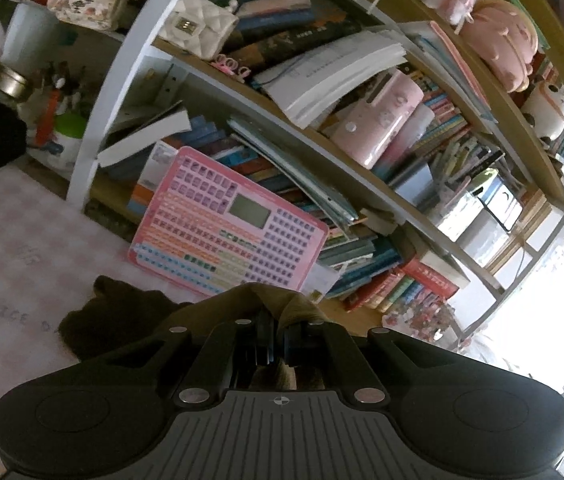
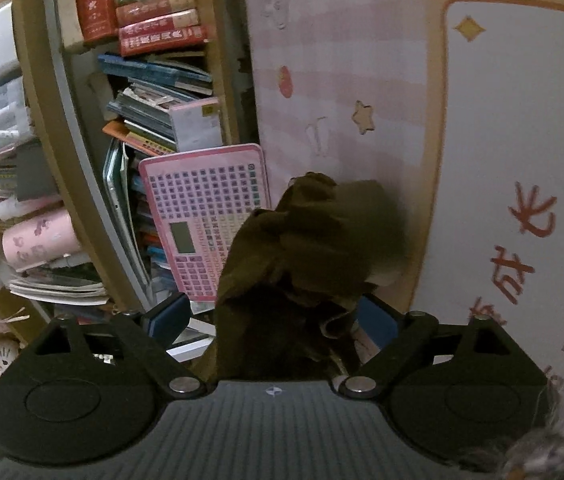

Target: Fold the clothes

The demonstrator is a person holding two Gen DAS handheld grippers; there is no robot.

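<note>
**Left wrist view: brown garment pinched, other side spread**

The dark olive-brown garment (image 1: 129, 312) is all bunched and wrinkled, lying on my pink checked mat (image 1: 21, 232) near the bookshelf (image 1: 322, 128), just in front of the pink keyboard toy (image 1: 225, 220). My left gripper (image 1: 277, 320) tilts down a bit, pressed together on a fold of it. My right gripper (image 2: 273, 316) is spread wide, cloth bunched between the fingers, blue pads (image 2: 169, 316) not pressing it.

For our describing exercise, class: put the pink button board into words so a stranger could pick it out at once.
Find the crowded bookshelf behind the pink play mat. At its foot, leaning on the bottom row of books, stands the pink button board. Unlike the books, it is one flat panel covered in small square keys with a little grey screen.
</note>
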